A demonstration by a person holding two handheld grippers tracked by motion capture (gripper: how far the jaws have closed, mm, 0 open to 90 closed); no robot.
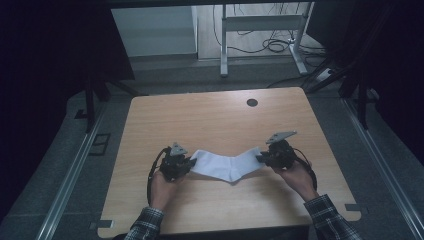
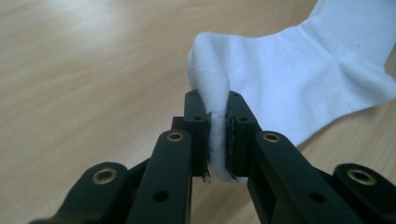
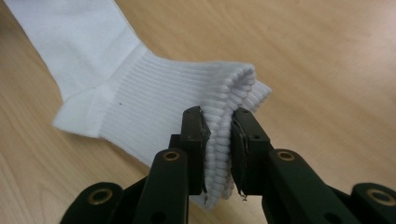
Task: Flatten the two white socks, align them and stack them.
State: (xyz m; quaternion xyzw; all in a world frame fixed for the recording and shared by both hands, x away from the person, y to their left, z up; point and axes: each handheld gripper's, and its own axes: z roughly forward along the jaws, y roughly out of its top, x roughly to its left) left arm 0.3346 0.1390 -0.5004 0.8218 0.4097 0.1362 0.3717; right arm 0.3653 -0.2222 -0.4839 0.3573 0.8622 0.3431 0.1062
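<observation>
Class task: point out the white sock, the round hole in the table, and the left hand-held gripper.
white sock (image 1: 223,166), high view, on its sagging middle.
round hole (image 1: 252,102), high view, on its dark centre.
left hand-held gripper (image 2: 218,140), left gripper view, between its fingertips, where they pinch the sock's toe end.

Fixed high above the near edge of the wooden table, looking forward and down; whole tabletop taken in, with floor and a desk frame beyond the far edge. Mounted on the left gripper, very close, looking along its black jaws over the toe end of a white sock toward the right. Mounted on the right gripper, equally close, looking along its jaws over the ribbed cuff toward the left. Shared by all three: the sock and the bare wood around it, seen small from above at the near middle.
</observation>
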